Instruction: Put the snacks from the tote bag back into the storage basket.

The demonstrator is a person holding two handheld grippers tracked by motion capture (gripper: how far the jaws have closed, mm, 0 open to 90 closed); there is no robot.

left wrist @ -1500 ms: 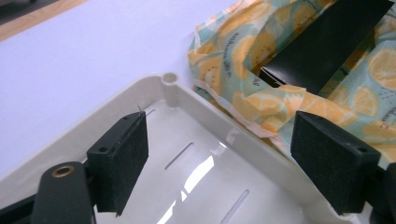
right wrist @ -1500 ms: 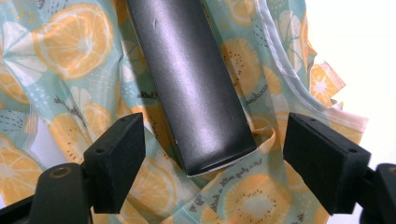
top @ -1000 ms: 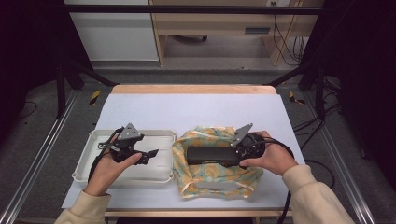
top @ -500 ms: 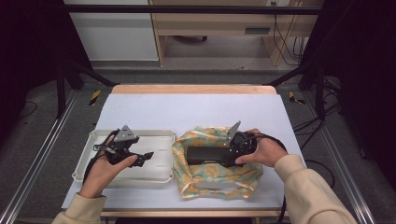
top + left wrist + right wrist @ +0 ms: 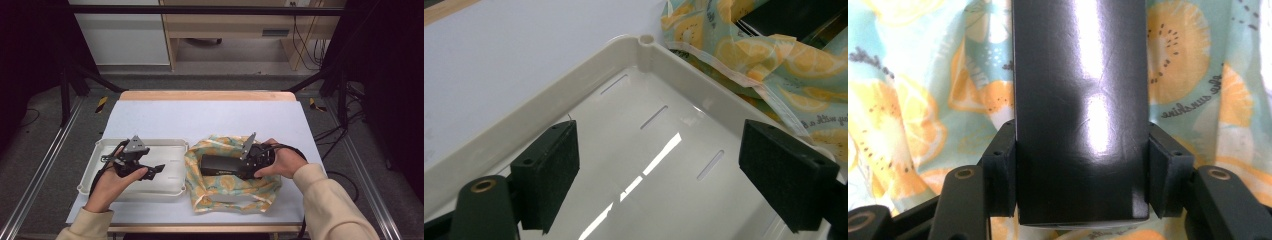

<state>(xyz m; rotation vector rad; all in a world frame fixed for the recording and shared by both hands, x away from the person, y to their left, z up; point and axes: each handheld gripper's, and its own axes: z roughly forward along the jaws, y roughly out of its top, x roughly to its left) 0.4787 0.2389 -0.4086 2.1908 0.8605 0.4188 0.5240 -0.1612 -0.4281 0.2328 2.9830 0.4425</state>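
Observation:
A glossy black box (image 5: pixel 220 164) lies on a lemon-print cloth (image 5: pixel 232 189) at the table's front centre. My right gripper (image 5: pixel 239 167) holds its right end, and in the right gripper view both pads press the black box (image 5: pixel 1080 107) with the cloth (image 5: pixel 908 100) spread under it. My left gripper (image 5: pixel 156 169) hovers open above a cream tray (image 5: pixel 107 180) on the left. In the left gripper view its wide-apart fingers (image 5: pixel 546 172) frame the slotted floor of the tray (image 5: pixel 684 85), with nothing between them; the cloth (image 5: pixel 774 60) shows past the tray's corner.
The white table (image 5: pixel 200 117) has bare room behind the tray and the cloth. Black frame posts (image 5: pixel 65 85) stand at both sides, and cables (image 5: pixel 335 132) trail on the floor to the right. A wooden cabinet (image 5: pixel 225 25) stands beyond the table.
My right gripper has slid left along the box and tilted slightly. The left gripper has shifted a little over the tray and stays open.

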